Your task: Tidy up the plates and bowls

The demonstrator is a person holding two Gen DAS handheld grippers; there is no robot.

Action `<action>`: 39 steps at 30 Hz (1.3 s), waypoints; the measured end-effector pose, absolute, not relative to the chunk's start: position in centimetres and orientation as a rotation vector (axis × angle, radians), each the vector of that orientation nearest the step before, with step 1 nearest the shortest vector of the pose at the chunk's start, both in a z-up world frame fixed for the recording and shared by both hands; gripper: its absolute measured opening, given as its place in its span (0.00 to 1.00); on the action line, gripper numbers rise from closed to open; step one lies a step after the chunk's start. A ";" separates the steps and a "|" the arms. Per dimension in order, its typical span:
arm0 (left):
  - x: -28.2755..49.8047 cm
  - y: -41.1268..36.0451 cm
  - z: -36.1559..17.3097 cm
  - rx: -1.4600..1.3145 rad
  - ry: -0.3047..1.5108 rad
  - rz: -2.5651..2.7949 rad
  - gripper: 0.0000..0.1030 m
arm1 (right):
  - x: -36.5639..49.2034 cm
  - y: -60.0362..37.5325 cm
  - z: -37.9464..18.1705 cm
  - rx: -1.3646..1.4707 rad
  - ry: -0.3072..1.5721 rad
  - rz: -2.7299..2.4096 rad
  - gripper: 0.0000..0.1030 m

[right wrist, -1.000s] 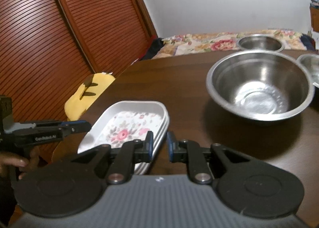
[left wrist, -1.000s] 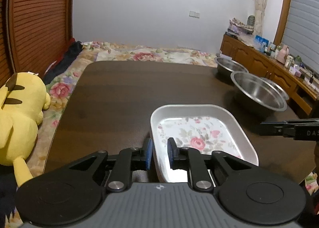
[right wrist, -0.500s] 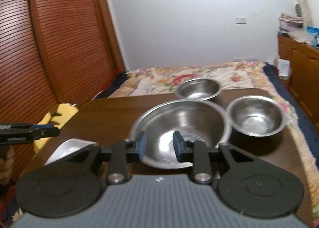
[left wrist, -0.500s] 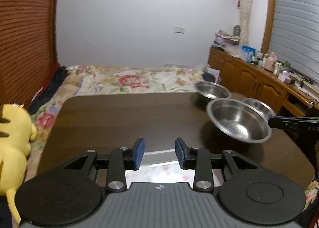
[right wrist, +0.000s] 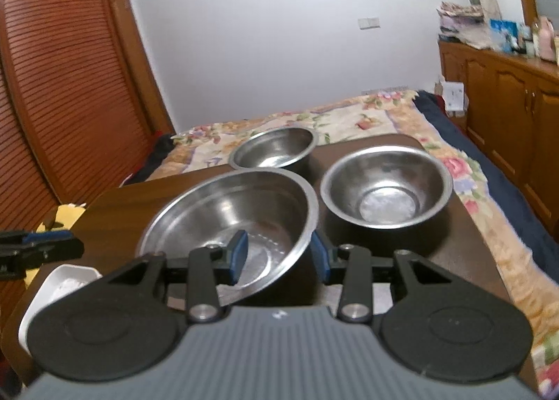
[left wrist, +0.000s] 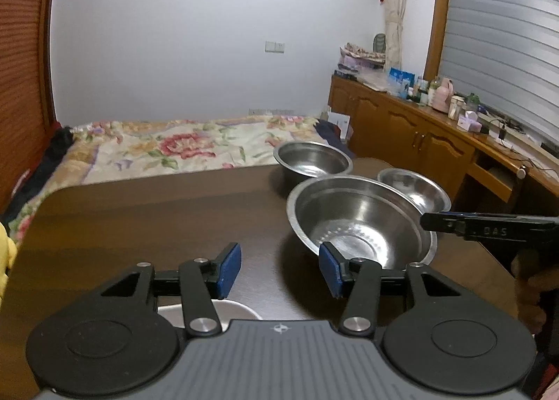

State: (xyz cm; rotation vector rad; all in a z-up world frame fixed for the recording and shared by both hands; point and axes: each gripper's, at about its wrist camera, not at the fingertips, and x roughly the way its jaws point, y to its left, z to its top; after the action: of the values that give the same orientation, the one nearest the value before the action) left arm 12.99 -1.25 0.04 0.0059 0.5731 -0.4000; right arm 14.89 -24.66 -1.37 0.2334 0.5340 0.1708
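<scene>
Right gripper (right wrist: 277, 258), jaws spread, straddles the large steel bowl's (right wrist: 227, 211) rim at frame centre; left gripper (left wrist: 279, 269) gapes empty. White plates (right wrist: 61, 286) sit lower left; bowls remain unstacked.

Three empty steel bowls (right wrist: 230, 215) cluster upright beside a white plate (right wrist: 66, 284).

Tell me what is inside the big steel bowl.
The big bowl holds no dishes; its shiny bottom shows. In the right wrist view the right gripper straddles its near rim, hiding a little.
</scene>
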 end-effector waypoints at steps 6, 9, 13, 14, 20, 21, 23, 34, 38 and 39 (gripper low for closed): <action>14.3 -2.1 -0.6 -0.015 0.599 -0.402 0.51 | 15.6 -25.1 -2.3 0.282 0.557 0.159 0.40; 15.3 -2.7 -0.9 -0.018 0.610 -0.391 0.51 | 15.6 -25.1 -2.6 0.298 0.562 0.157 0.40; 16.8 -3.6 -1.3 -0.014 0.635 -0.381 0.51 | 15.6 -25.4 -2.5 0.307 0.565 0.152 0.40; 17.1 -3.9 -1.4 -0.018 0.640 -0.385 0.51 | 15.6 -25.5 -2.4 0.309 0.565 0.149 0.40; 18.7 -5.2 -2.2 -0.024 0.666 -0.386 0.49 | 16.0 -26.7 -2.4 0.340 0.569 0.143 0.40; 18.9 -5.3 -2.4 -0.025 0.670 -0.385 0.48 | 16.0 -26.7 -2.4 0.342 0.568 0.143 0.40; 19.4 -5.6 -2.5 -0.021 0.678 -0.379 0.45 | 16.3 -27.0 -2.6 0.360 0.569 0.148 0.40; 20.3 -6.9 -2.9 0.015 0.713 -0.353 0.18 | 17.3 -27.1 -3.2 0.409 0.571 0.182 0.23; 20.0 -7.1 -2.9 0.022 0.716 -0.370 0.18 | 17.3 -27.4 -3.1 0.417 0.574 0.191 0.17; 19.9 -7.1 -2.9 0.026 0.716 -0.371 0.18 | 17.3 -27.5 -3.1 0.415 0.574 0.193 0.17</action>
State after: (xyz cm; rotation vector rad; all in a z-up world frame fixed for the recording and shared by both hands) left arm 19.91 -7.14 -2.86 0.0257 0.7163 -0.3713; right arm 17.29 -27.50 -3.11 0.4153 0.5743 0.1934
